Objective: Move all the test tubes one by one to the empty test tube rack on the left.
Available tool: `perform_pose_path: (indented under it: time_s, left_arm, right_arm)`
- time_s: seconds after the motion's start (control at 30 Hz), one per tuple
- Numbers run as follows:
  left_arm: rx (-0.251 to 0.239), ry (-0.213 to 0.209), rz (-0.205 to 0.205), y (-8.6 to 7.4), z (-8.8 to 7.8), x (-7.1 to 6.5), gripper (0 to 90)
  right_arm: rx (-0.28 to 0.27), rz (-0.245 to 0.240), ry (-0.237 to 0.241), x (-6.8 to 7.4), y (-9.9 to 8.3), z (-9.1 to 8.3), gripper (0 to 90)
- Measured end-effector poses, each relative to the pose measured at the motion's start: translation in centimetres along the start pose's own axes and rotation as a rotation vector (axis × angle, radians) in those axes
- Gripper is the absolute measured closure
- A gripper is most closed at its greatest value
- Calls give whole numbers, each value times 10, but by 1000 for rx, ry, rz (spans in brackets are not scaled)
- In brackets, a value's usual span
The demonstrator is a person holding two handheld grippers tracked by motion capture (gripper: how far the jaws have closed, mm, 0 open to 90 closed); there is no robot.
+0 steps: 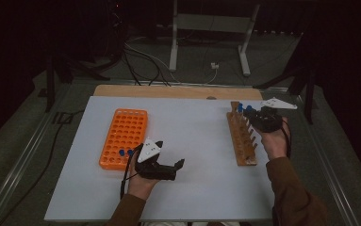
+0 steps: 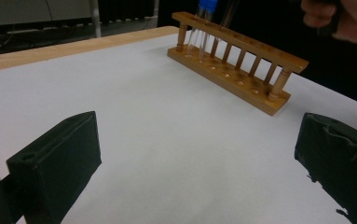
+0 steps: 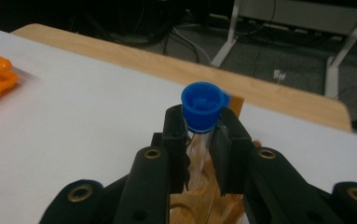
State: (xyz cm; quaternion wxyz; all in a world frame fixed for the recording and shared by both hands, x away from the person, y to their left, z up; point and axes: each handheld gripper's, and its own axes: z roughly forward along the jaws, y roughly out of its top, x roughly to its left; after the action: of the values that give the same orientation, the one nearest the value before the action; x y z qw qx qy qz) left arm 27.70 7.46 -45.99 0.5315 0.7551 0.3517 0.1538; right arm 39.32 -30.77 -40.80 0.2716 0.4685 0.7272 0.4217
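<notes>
Blue-capped clear plastic test tube (image 3: 201, 122) stands upright between the two black jaws of the right gripper (image 3: 199, 140), which are closed narrowly on it just under the ribbed cap; its transparent, smooth wall runs down towards the round holes of the long wooden test-tube rack (image 1: 242, 137) below. That rack, with turned posts and two rails, lies on the matte white table top (image 1: 192, 136) at the person's right side. Left gripper (image 1: 161, 168) rests near the orange plastic grid rack (image 1: 124, 136), its blocky black jaws spread wide with nothing between them. Two blue caps sit in the orange rack's near edge.
</notes>
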Motion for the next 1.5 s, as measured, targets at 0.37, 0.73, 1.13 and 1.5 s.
perform_pose_path:
  time_s: [0.37, 0.73, 1.13, 1.5]
  left_arm:
    - [-4, 2, 45, 2, 6, -9, 12]
    - [-67, 15, 91, 14, 16, -12, 12]
    - [-8, 35, 92, 32, 42, -23, 14]
    - [43, 10, 88, 43, 61, -30, 103]
  right_arm:
    - [-59, 23, 79, 8, 18, -23, 772]
    - [-27, 32, 213, 28, 16, -21, 771]
    - [14, 22, 320, 59, 7, -17, 770]
    - [24, -32, 409, 93, 5, -18, 768]
